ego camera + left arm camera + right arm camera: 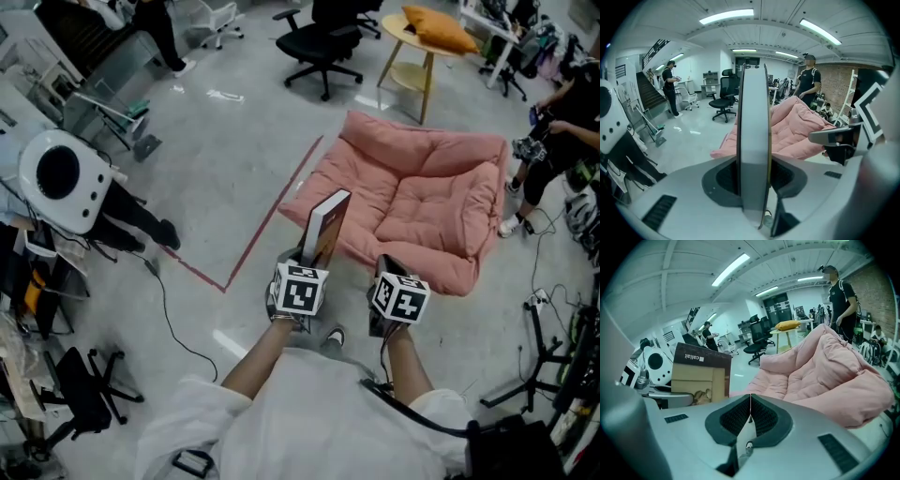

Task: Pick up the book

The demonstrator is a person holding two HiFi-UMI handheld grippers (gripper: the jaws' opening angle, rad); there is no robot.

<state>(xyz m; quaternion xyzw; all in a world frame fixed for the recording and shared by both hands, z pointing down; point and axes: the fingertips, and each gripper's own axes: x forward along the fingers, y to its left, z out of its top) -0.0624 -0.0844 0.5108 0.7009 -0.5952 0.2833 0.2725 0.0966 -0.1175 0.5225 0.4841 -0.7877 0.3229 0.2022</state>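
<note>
We clamp the thin brown-covered book (326, 225) upright in our left hand-held gripper (312, 260) for carrying; our right hand-held gripper (390, 269) rides beside it, jaws together, empty.

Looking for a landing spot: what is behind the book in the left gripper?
The pink floor cushion lies behind the book. The book covers a strip of its near edge, which cannot be seen.

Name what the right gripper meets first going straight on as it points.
Most likely the pink cushion: the right gripper, shut and empty, aims at its near edge, though depth is hard to judge. The book stands aside, left of that line.
</note>
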